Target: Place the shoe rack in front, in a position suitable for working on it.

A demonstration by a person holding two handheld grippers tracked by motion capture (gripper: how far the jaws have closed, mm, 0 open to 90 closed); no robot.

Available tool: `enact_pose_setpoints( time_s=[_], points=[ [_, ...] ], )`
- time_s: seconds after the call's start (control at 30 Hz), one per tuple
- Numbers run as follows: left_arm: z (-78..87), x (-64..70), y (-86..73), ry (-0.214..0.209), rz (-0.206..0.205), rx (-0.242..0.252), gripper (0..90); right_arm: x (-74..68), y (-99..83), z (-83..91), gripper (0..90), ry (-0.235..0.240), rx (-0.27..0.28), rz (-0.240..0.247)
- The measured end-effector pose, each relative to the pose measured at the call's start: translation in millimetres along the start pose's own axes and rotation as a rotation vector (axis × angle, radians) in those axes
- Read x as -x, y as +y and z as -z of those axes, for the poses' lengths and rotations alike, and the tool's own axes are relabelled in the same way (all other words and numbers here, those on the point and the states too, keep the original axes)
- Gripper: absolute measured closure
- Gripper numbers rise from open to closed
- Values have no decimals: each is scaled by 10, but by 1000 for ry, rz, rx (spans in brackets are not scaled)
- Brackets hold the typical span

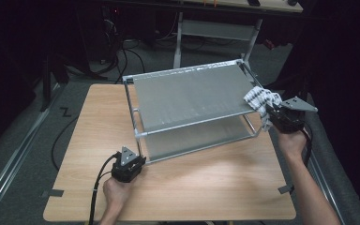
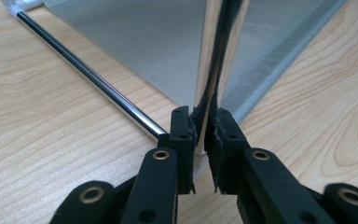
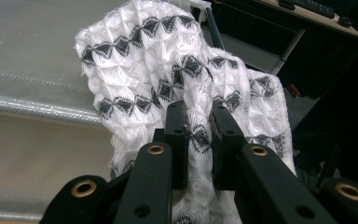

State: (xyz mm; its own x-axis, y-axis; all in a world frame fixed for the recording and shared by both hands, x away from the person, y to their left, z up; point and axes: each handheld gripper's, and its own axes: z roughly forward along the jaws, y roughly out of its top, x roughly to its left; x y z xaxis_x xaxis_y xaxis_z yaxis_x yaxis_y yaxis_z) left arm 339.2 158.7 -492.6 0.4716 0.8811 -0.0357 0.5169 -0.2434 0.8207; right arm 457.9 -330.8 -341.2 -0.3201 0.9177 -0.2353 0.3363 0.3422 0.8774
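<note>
Right gripper view: cloth (image 3: 168,74) pinched in right tongs (image 3: 199,135) hides rack's corner.

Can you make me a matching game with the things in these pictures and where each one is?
Things:
1. cloth
2. rack leg
3. left gripper
4. table

Places or states:
A. clamped between the left jaws
B. at the rack's near left corner
C. white with black patterns, pinched by the right gripper
D. light wood, under the rack

Pairs: 1-C, 2-A, 3-B, 4-D
</note>
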Motion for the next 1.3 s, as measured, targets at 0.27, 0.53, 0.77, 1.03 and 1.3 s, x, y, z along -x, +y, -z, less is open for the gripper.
enact_pose_setpoints(
  time_s=[0.27,0.53,0.77,1.03,1.3],
  points=[
    [76,-51,-69,31,25,14,805,-78,27,-77,803,5,21,2],
    [109,-77,-91,39,33,10,805,-126,115,181,802,33,62,21],
    [124,-104,-103,24,29,14,803,-155,-169,120,799,11,-7,56],
    [149,-125,-106,7,23,3,800,-233,-491,-23,797,43,-50,-7],
    [164,-137,-106,-9,12,-4,800,-239,-685,-175,802,34,-106,-51]
  ],
)
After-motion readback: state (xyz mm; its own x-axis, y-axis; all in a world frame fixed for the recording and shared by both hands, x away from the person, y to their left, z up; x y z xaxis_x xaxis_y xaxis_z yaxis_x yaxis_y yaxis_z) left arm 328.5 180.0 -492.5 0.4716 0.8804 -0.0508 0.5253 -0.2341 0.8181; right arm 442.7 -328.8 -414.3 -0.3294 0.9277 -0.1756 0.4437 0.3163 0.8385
